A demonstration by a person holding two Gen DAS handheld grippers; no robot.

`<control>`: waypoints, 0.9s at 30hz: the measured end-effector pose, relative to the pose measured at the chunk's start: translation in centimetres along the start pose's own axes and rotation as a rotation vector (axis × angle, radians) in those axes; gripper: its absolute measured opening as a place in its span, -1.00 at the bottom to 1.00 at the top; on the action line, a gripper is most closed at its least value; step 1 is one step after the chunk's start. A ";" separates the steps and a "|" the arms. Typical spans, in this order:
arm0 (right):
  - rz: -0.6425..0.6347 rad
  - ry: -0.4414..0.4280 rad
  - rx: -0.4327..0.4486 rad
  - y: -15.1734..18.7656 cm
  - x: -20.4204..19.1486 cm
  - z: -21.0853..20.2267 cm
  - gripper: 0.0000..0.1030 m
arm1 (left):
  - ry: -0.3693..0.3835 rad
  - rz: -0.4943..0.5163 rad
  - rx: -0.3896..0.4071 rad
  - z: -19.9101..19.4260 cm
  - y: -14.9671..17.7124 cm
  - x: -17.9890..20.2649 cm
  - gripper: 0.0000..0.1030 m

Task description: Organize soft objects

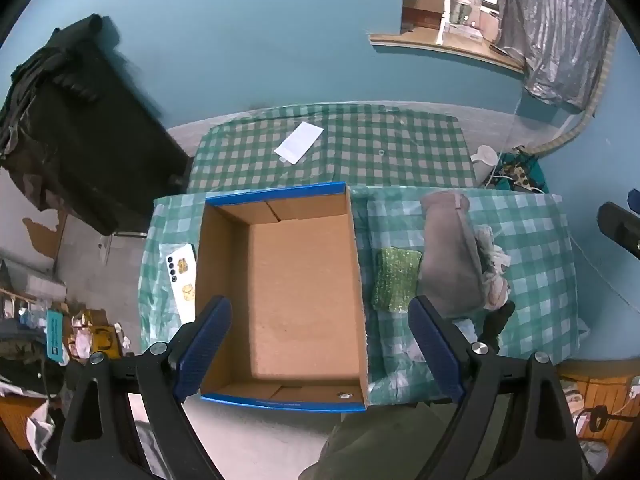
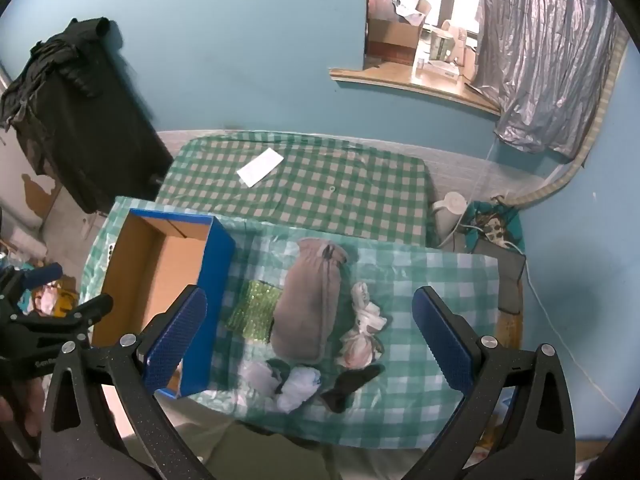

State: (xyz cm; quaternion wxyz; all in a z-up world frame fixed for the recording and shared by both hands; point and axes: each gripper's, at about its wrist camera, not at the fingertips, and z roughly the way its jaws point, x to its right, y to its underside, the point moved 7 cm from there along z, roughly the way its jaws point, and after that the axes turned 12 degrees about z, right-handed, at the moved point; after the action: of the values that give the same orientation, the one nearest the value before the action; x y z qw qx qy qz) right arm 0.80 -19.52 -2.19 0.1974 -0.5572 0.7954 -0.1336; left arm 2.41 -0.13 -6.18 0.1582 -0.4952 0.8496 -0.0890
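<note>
Both grippers [image 1: 320, 344] [image 2: 308, 332] hang spread and empty; grey pouch [image 2: 308, 304] looks soft, light, best pinched mid-body.

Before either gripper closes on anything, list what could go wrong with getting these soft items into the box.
1. The grey pouch lies against the green sponge and a white bundle; grabbing one could drag its neighbours.
2. The black sock and white socks sit near the table's front edge and may slip off.
3. The cardboard box is empty and light; a nudge might slide it into the phone.
</note>
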 end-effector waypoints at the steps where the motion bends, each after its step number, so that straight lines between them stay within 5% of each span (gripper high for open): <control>1: 0.001 -0.001 0.002 0.0 0.0 0.0 0.97 | -0.001 0.004 0.001 -0.1 0.0 0.1 0.77; 27: -0.019 -0.002 -0.012 0.7 -1.2 0.3 0.97 | -0.007 0.019 0.010 -0.8 0.6 0.6 0.77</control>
State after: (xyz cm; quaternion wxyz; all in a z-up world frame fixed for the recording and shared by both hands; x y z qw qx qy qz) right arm 0.75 -18.12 -2.53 0.1935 -0.5659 0.7908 -0.1301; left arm 1.37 -0.38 -5.73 0.1643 -0.4865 0.8534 -0.0901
